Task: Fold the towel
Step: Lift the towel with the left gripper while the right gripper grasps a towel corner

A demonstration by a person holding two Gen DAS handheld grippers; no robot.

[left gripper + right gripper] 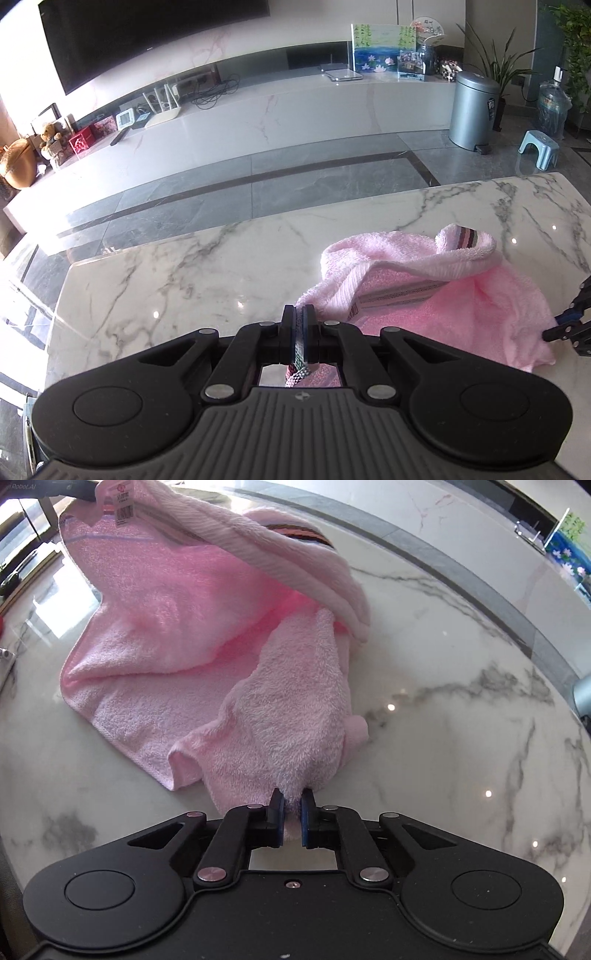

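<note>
Left tool (303,334), from the left wrist view: clamped tight on a striped hem of the pink towel (443,295), a bit of woven border poking out behind the pads. Rest of the towel rumpled on the marble bench (166,266) to the right, one edge draped over itself. Right tool (569,325) just visible at the far edge, touching the cloth.

Right tool (292,814), from the right wrist view: jaws drawn in on a tuft of the towel (166,627), terry pinched between the blue pads. Far corner with its paper tag (123,502) lifted at top left.

Judged step: securing two corners before spreading. Next move likely calls for lifting and drawing both tools apart to pull the cloth flat without losing either grip.
</note>
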